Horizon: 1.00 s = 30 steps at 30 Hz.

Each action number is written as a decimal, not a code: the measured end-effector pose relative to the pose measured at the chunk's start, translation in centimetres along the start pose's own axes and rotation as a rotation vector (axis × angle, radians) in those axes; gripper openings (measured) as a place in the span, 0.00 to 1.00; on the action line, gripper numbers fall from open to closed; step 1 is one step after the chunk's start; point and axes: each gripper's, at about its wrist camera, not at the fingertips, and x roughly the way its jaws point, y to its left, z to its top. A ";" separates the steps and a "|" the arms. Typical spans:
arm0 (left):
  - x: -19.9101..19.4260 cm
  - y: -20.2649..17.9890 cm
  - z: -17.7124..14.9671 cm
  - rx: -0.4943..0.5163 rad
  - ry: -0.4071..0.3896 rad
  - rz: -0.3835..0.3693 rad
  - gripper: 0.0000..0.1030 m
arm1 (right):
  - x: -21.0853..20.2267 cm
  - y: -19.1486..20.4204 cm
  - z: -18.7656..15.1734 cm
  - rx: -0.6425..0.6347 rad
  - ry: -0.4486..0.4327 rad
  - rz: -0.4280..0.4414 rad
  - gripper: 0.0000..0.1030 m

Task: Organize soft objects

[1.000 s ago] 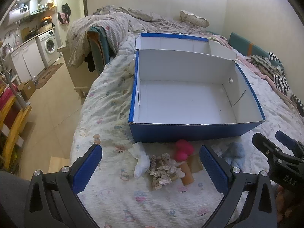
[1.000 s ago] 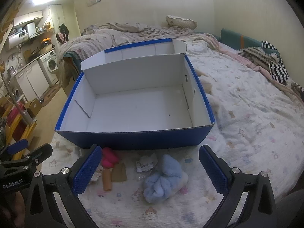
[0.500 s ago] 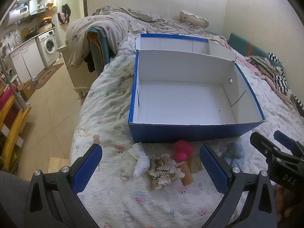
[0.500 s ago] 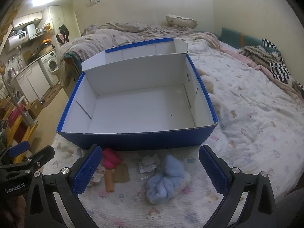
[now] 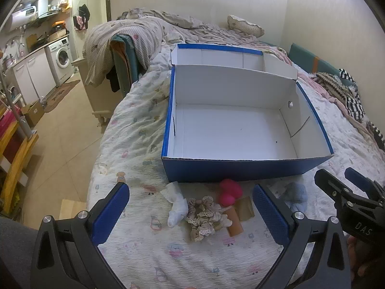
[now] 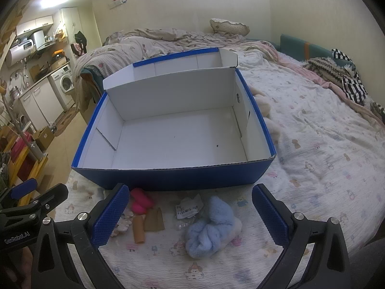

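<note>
on the bedspread (image 6: 324, 144), at 6 o'clock of the empty blue box (image 6: 173, 180), the soft items are clustered: pale blue bundle (image 6: 211, 231), pink piece (image 6: 140, 201), lace scrunchie (image 5: 207, 216), white sock (image 5: 178, 207). both the right gripper (image 6: 190, 219) and left gripper (image 5: 190, 214) are spread wide, nothing held. the bundle is best straddled squarely, pinched at its thick knot and lifted clear of the box's near wall.

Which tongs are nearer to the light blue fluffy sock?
Right. The right tongs are open with the light blue fluffy sock lying between their fingers. The left tongs are open over the beige lace scrunchie, with the sock off to their right.
</note>
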 end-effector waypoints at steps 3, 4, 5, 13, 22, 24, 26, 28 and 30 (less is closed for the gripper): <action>0.0 -0.1 0.0 0.001 0.000 0.001 0.99 | 0.0 0.1 0.0 0.001 0.001 0.001 1.00; 0.0 0.0 0.0 0.000 0.000 0.000 0.99 | 0.0 0.0 0.0 0.000 0.000 0.000 1.00; 0.0 0.0 0.1 0.000 -0.001 0.000 0.99 | 0.0 0.0 0.0 -0.001 0.000 0.000 1.00; -0.1 0.1 0.1 -0.001 -0.004 0.000 0.99 | 0.0 0.0 0.0 0.001 0.001 0.000 1.00; -0.1 0.1 0.1 -0.002 -0.004 0.000 0.99 | 0.0 0.0 0.0 0.001 0.001 0.001 1.00; -0.1 0.1 0.0 -0.003 -0.005 -0.001 0.99 | 0.0 0.1 0.0 -0.001 0.001 0.002 1.00; -0.1 0.1 0.1 -0.005 -0.007 -0.001 0.99 | 0.0 0.0 0.0 -0.002 0.001 0.002 1.00; -0.1 0.2 0.1 -0.007 -0.008 -0.002 0.99 | 0.0 0.0 0.0 -0.003 0.001 0.002 1.00; -0.1 0.2 0.1 -0.005 -0.007 -0.001 0.99 | 0.1 0.1 -0.1 -0.002 0.002 0.003 1.00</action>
